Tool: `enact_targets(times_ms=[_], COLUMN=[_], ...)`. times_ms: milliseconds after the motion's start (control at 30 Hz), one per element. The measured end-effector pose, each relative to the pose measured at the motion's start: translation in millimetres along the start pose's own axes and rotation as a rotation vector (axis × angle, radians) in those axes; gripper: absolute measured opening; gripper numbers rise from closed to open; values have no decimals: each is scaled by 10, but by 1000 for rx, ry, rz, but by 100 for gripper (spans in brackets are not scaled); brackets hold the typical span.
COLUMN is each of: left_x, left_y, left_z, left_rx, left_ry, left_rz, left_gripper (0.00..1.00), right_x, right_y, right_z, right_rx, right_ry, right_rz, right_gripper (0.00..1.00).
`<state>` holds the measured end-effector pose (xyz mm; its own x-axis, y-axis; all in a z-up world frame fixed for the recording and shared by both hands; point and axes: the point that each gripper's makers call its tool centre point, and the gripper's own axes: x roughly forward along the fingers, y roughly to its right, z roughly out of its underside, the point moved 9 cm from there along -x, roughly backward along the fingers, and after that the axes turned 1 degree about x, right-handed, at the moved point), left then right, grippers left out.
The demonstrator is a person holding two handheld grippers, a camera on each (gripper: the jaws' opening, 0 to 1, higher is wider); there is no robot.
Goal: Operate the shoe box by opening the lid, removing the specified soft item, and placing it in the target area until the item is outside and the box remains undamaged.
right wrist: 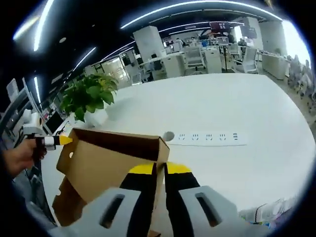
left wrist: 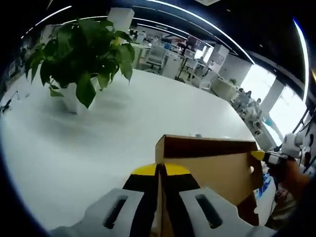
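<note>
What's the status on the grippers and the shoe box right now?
Left gripper shut on lid edge. Right gripper shut on opposite edge. Shoe box lid raised. Potted plant, power strip stand apart.

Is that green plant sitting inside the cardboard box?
No. In the left gripper view the potted plant stands on the white table, well apart from the cardboard box pinched in the left gripper.

Right gripper (right wrist: 159, 170) jaws pinched on raised cardboard lid (right wrist: 111, 165); left gripper (right wrist: 55, 141) clamps its far end. White table (right wrist: 237, 163), power strip (right wrist: 207, 138), potted plant (right wrist: 88, 97) behind.
</note>
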<state>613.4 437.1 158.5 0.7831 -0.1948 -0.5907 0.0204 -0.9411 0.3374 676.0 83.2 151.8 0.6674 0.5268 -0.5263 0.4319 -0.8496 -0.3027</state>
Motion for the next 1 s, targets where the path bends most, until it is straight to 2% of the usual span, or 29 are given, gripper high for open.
enact_targets(times_ms=[67, 133, 200, 500, 767, 1000], left_x=[-63, -122, -237, -522, -687, -838], left_y=[18, 32, 66, 197, 307, 384], left_z=[-48, -75, -83, -44, 24, 54], left_rx=[-6, -34, -48, -64, -66, -105], left_ry=[31, 46, 66, 119, 155, 191], left_rz=[24, 51, 88, 146, 224, 284], left_gripper=[2, 3, 3, 7, 25, 35], right_x=[-59, -115, -166, -381, -514, -624], right_y=[-21, -41, -53, -178, -313, -376], right_z=[-49, -88, -117, -221, -244, -258], right_rx=[-7, 28, 18, 31, 69, 91], right_ry=[24, 37, 40, 75, 82, 90], right_rz=[-15, -56, -61, -116, -205, -232], right_gripper=[6, 10, 14, 21, 36, 39])
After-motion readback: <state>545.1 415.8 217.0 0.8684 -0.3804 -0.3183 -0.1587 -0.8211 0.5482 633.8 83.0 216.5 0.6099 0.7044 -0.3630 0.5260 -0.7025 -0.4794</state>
